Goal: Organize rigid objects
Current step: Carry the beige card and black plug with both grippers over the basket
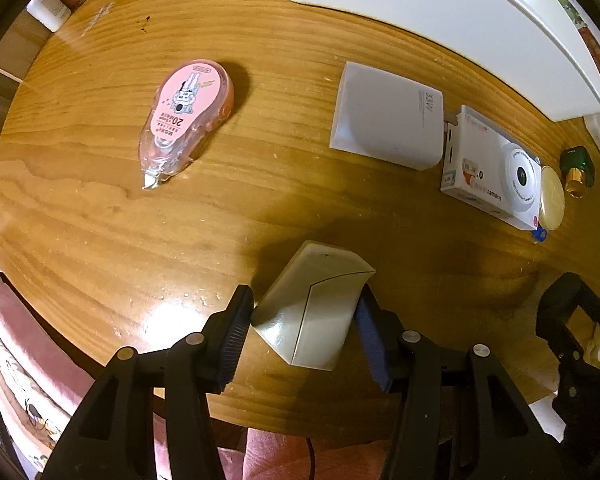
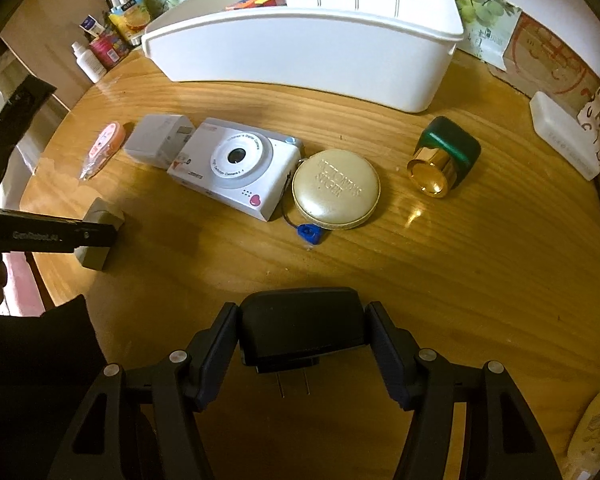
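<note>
Readable stuff: the white charger [image 1: 388, 116] ahead of the left hand-held gripper says "33W" on its end. The pink correction tape [image 1: 188, 116] up ahead to its left shows a "20". The camera box [image 2: 236, 170] has "camera" printed on it. The left hand-held gripper [image 2: 52, 235] itself reads "GenRobot".

A home: a wooden table [image 2: 380, 264] backed by toiletry bottles [image 2: 87, 60], snack packets [image 2: 130, 16] and pink bedding [image 1: 32, 344].

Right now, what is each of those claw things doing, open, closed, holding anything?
Left gripper: fingers closed on a white charger block.
Right gripper: fingers closed on a black plug adapter.
</note>
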`<action>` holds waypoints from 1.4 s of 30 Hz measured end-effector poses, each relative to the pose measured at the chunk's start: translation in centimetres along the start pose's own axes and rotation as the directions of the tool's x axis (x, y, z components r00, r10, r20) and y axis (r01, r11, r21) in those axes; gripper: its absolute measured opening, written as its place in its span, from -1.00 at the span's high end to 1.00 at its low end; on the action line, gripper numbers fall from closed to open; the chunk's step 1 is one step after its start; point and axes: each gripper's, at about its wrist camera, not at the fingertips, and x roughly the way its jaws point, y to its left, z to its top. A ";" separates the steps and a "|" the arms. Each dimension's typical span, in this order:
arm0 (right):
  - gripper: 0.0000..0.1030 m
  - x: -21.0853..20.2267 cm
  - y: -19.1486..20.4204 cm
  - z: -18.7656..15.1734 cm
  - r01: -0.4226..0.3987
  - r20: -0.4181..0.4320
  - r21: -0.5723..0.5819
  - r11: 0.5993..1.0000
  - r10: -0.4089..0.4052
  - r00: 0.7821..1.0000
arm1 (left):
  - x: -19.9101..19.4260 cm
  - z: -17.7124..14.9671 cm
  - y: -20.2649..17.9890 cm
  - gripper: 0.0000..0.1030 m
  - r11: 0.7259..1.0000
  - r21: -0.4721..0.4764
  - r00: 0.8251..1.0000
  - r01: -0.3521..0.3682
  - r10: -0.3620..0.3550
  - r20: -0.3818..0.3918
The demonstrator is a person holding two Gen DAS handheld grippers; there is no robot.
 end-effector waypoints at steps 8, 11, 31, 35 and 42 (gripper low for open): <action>-0.25 -2.0 0.4 0.4 -0.014 0.029 -0.067 0.998 0.016 0.999 | -3.0 -1.5 0.6 -0.07 0.999 -0.036 0.998 -0.009 0.012 0.062; -0.25 -3.0 0.5 0.5 -0.021 0.044 -0.103 0.994 0.026 0.999 | -4.1 -1.6 0.8 -0.07 0.999 -0.049 0.996 -0.022 0.027 0.090; -0.25 -8.4 2.7 4.8 -0.036 0.239 -0.268 0.963 0.102 0.966 | -13.5 3.4 -0.9 -0.07 0.999 -0.029 0.941 -0.042 0.049 0.336; -0.25 -9.1 2.5 6.5 -0.039 0.282 -0.258 0.965 0.115 0.952 | -15.0 5.0 -1.8 -0.07 0.999 -0.006 0.926 -0.052 0.051 0.374; -0.25 -9.5 1.8 9.1 -0.031 0.346 -0.230 0.973 0.111 0.932 | -16.8 8.5 -3.7 -0.07 0.994 0.063 0.900 -0.091 0.055 0.432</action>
